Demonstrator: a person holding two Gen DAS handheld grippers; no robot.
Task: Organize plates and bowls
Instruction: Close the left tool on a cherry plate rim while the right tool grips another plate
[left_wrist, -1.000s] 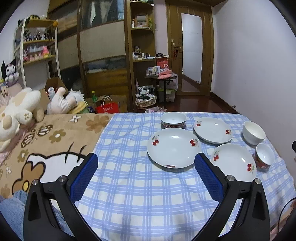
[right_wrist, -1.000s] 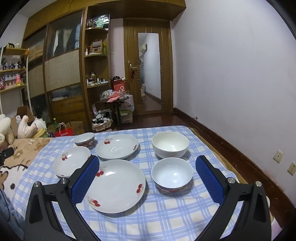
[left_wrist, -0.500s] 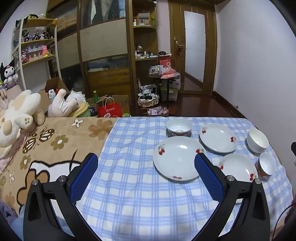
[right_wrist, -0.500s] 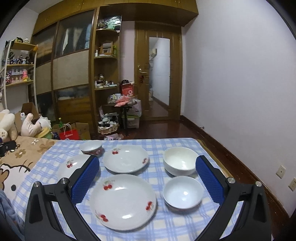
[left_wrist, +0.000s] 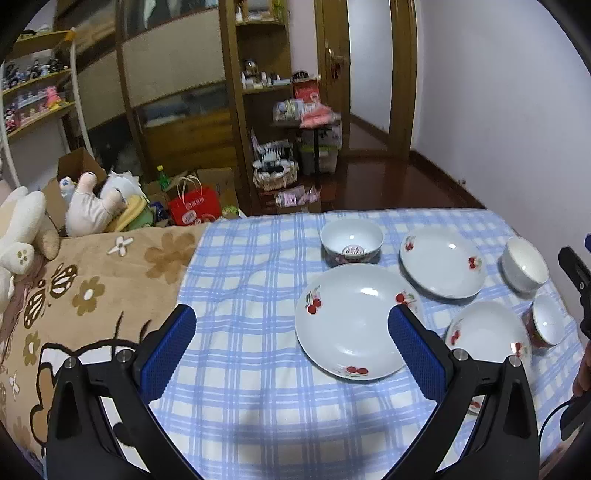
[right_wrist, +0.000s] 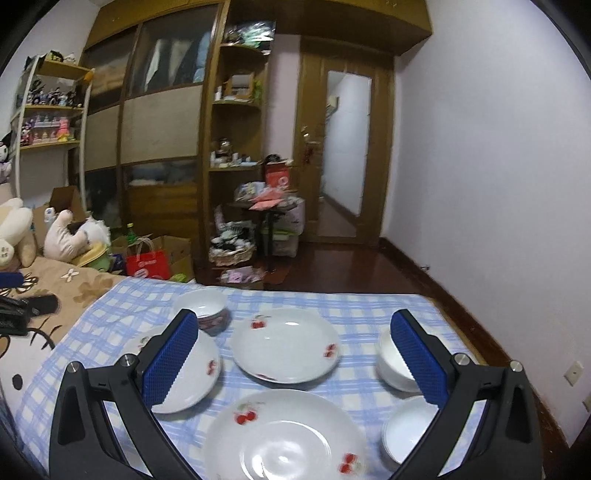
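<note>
Both tools gaped empty: the left tool (left_wrist: 291, 347) had dipped closer to the cherry plate (left_wrist: 354, 321) on the checked cloth (left_wrist: 251, 280), while the right tool (right_wrist: 295, 354) rose above the nearest cherry plate (right_wrist: 284, 439), two white bowls (right_wrist: 393, 360) beside it

The cloth (left_wrist: 258, 369) is blue-and-white check. The plates (left_wrist: 351, 321) are white with red cherries. At two o'clock sits a plain white bowl (left_wrist: 524, 264). The blanket (left_wrist: 74, 295) at nine o'clock is tan with brown flowers. The gripper pads (left_wrist: 168, 354) are blue.
</note>
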